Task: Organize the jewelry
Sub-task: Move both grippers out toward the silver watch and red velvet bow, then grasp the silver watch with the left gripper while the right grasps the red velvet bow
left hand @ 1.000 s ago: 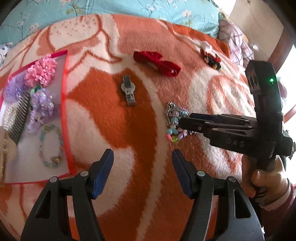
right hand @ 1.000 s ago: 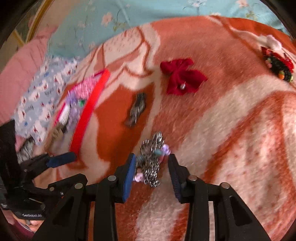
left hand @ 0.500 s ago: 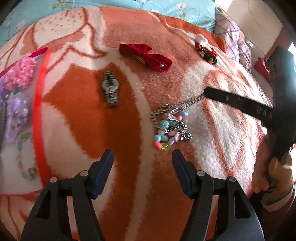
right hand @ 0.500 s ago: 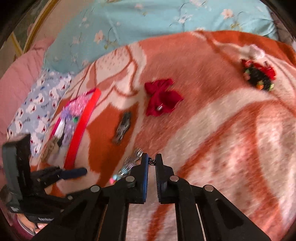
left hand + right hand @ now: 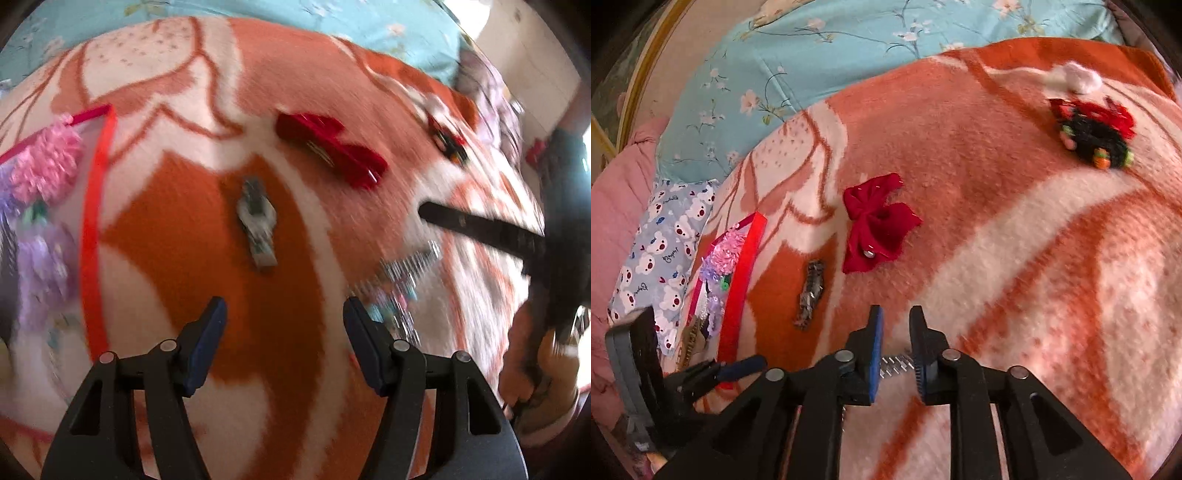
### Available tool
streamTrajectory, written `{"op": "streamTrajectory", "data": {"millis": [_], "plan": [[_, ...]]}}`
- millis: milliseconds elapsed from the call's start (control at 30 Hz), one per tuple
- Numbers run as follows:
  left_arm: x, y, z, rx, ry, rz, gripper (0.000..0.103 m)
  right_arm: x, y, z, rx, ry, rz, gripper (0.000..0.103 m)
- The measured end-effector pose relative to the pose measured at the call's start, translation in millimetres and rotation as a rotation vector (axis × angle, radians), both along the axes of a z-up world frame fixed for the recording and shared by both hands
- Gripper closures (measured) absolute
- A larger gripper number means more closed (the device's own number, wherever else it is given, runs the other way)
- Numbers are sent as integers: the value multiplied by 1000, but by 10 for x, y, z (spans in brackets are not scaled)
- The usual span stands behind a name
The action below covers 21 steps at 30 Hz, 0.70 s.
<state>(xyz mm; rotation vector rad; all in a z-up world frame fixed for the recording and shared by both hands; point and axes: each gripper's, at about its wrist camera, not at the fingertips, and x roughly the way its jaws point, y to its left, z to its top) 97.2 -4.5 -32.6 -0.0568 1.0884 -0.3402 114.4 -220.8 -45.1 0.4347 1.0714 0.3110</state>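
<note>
A silver chain necklace with coloured beads [image 5: 400, 284] hangs, blurred, below my right gripper [image 5: 424, 213], lifted off the orange and white blanket [image 5: 266, 302]. In the right wrist view my right gripper [image 5: 897, 325] is shut on the chain [image 5: 895, 365], which crosses low between the fingers. My left gripper [image 5: 284, 314] is open and empty, hovering over the blanket just left of the necklace. A small watch [image 5: 256, 225] lies ahead of it. A red-rimmed tray [image 5: 92, 221] holding flower hair pieces [image 5: 46, 166] sits at the left.
A red bow clip [image 5: 328, 151] lies beyond the watch; it also shows in the right wrist view [image 5: 877, 225]. A black and red hair ornament [image 5: 1093, 134] lies far right. A blue floral cover [image 5: 849, 48] and a bear-print pillow [image 5: 661, 254] border the blanket.
My right gripper closed on the chain necklace and lifted it off the blanket, moving back. The left gripper drifted slightly; it stays open.
</note>
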Motion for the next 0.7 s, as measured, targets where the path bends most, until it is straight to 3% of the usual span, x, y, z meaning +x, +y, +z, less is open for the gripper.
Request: {"op": "streamTrajectory", "data": {"millis": [133, 267, 333, 500, 533, 567, 600, 633, 700], "plan": [[375, 9, -34, 17, -14, 37, 38, 220, 142, -36, 2, -13, 7, 59], [652, -76, -224, 46, 22, 30, 41, 475, 208, -101, -12, -6, 5, 54], [721, -133, -309, 63, 30, 15, 44, 601, 217, -150, -19, 6, 6, 46], [762, -241, -400, 91, 7, -9, 44, 840, 195, -287, -11, 42, 15, 45], [761, -256, -412, 95, 1, -12, 50, 861, 200, -298, -13, 41, 19, 45], [760, -269, -422, 90, -6, -21, 56, 878, 212, -309, -23, 41, 25, 47], [759, -284, -410, 86, -6, -26, 70, 886, 222, -314, -34, 38, 27, 55], [754, -289, -408, 85, -8, -32, 73, 888, 220, -315, -37, 35, 23, 71], [746, -296, -391, 88, -17, -37, 74, 879, 181, -325, -7, 41, 19, 83]]}}
